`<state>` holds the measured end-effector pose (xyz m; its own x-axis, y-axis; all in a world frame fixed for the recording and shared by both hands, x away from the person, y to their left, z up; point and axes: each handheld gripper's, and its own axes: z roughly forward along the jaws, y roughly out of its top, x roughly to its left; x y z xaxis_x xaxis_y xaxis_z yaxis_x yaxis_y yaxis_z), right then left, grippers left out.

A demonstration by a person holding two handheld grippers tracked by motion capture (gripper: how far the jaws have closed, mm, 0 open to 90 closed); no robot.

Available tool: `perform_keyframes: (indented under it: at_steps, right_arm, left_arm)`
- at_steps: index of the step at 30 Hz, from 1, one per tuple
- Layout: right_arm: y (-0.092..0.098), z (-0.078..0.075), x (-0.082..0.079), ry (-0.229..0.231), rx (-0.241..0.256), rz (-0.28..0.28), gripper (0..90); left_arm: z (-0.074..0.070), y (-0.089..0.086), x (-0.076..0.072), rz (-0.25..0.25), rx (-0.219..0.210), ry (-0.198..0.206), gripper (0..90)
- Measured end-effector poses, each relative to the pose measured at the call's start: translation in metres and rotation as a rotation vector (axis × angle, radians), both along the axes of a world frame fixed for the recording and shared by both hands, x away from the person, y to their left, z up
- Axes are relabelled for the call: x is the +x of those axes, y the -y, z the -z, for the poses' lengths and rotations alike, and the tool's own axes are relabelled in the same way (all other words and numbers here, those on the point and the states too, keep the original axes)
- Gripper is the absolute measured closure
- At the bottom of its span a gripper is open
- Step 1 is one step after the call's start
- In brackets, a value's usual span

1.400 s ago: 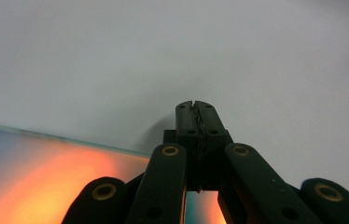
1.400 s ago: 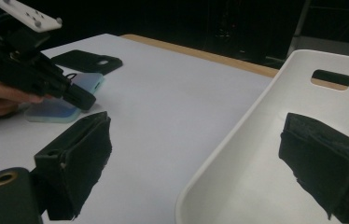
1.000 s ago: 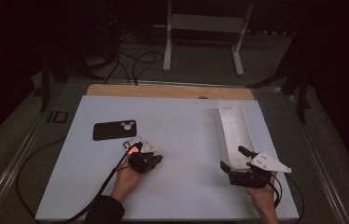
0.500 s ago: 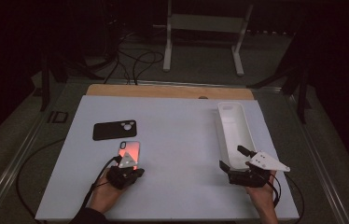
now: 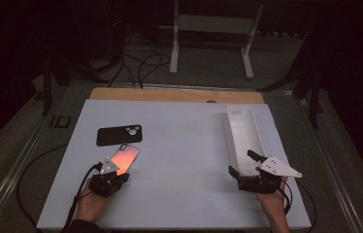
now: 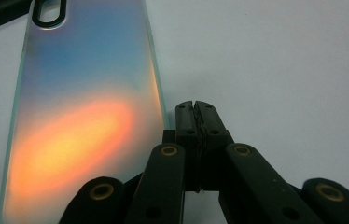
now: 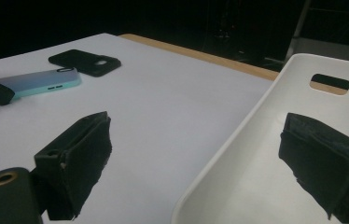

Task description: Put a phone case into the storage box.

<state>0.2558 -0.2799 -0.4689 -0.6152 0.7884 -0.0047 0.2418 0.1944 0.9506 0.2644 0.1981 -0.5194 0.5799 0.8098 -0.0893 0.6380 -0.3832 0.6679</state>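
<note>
Iridescent case [image 6: 79,116] lies beside our left gripper [image 6: 195,109], fingers closed on nothing. Right gripper [image 7: 196,158], fingers open, straddles the tray [image 5: 245,136] rim; next, regrasp the case.

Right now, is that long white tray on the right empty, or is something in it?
Empty. The white tray shows only bare white floor inside in the high view; the right gripper stands open astride its near wall, holding nothing.

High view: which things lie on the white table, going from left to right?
Left hand-held gripper → black phone case → iridescent phone case → white tray → right hand-held gripper.
</note>
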Motion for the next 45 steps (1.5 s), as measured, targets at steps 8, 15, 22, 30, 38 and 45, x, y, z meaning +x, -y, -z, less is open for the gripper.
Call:
perform_keyframes:
  at_steps: [8, 15, 22, 30, 38, 45]
  right_arm:
    - [0.0, 0.0, 0.001, 0.0, -0.001, -0.002, 9.1]
    - [-0.001, 0.001, 0.0, -0.001, 0.0, -0.002, 9.0]
    - [-0.001, 0.002, -0.001, -0.001, 0.0, -0.008, 9.0]
    - [-0.002, 0.002, -0.002, 0.001, 0.003, -0.015, 9.0]
    - [-0.004, 0.003, -0.001, 0.0, -0.003, -0.018, 9.0]
    - [-0.002, 0.002, -0.002, -0.005, 0.003, -0.012, 9.0]
  left_arm:
    - [-0.02, -0.001, -0.005, 0.005, -0.096, 0.13, 82.8]
    - [-0.049, -0.03, -0.022, -0.062, -0.255, 0.352, 64.2]
    - [-0.057, -0.05, -0.035, -0.106, -0.253, 0.428, 39.9]
    - [-0.053, -0.053, -0.035, -0.158, -0.199, 0.401, 3.6]
    - [-0.049, -0.054, -0.03, -0.161, -0.177, 0.35, 0.0]
    - [-0.046, -0.045, -0.017, -0.146, -0.111, 0.263, 0.0]
